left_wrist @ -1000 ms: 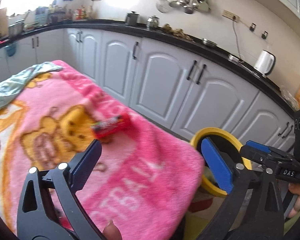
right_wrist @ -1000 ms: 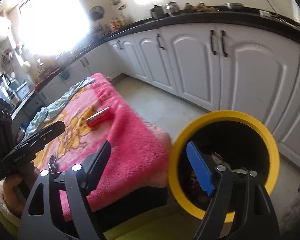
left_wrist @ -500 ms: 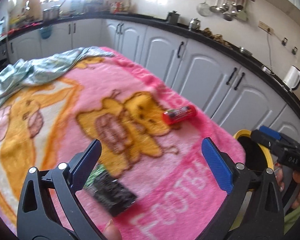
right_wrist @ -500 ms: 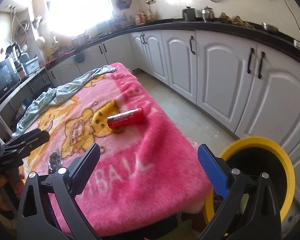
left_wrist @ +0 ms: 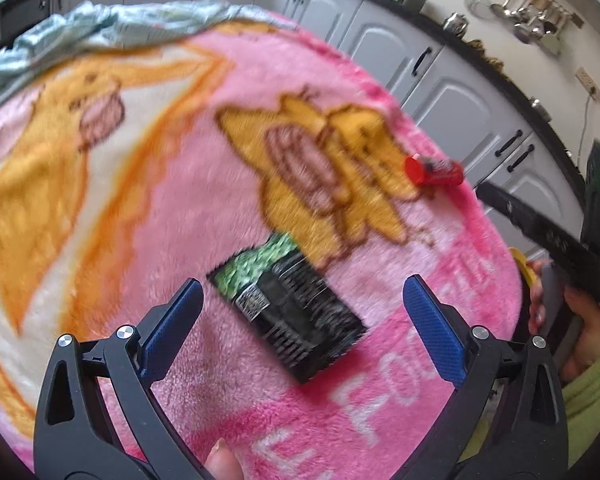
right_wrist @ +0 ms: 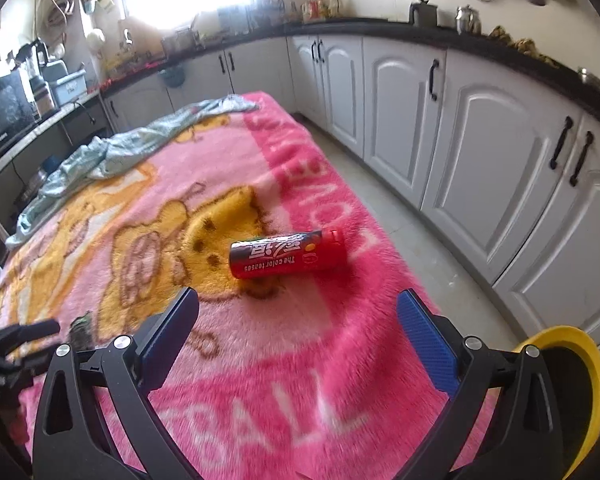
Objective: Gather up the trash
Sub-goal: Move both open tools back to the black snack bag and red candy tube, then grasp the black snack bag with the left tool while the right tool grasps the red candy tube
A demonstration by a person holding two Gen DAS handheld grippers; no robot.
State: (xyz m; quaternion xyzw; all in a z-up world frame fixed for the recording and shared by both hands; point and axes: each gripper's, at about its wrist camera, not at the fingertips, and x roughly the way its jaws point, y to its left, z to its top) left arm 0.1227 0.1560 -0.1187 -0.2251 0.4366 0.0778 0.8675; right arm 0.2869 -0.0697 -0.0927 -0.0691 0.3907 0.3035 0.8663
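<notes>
From the left wrist camera I see my left gripper (left_wrist: pixel 300 312) with its blue fingers (left_wrist: pixel 172 320) spread wide and nothing between them. Past the tips, a black and green snack wrapper (left_wrist: pixel 288 308) lies flat on the pink blanket (left_wrist: pixel 172 184), near the blanket's near edge by the white lettering. The wrapper is motion-blurred, so I cannot read its print. A red can (left_wrist: pixel 434 170) lies on its side close to the blanket's right edge, well apart from the wrapper. At the far right my other hand (left_wrist: pixel 580 320) holds the right gripper's black body, which crosses the frame and covers all but a sliver of the yellow bin (left_wrist: pixel 522 264); I cannot see inside the bin from here. A pale green cloth (left_wrist: pixel 100 32) is bunched along the blanket's far edge.

From the right wrist camera, my right gripper (right_wrist: pixel 296 340) also has its fingers (right_wrist: pixel 428 344) wide apart and empty. The can (right_wrist: pixel 288 254) rests sideways ahead of the tips, near the blanket's (right_wrist: pixel 320 340) right edge, its label legible. The bin (right_wrist: pixel 580 368) sits on the floor off the blanket's near right corner, cut off by the frame and my gripper frame; its interior is dark and I cannot make out any contents. At the left edge the left gripper (right_wrist: pixel 28 340) is partly visible above the wrapper (right_wrist: pixel 80 332), only a small dark scrap of which shows. The cloth (right_wrist: pixel 132 152) trails toward the far left corner.
</notes>
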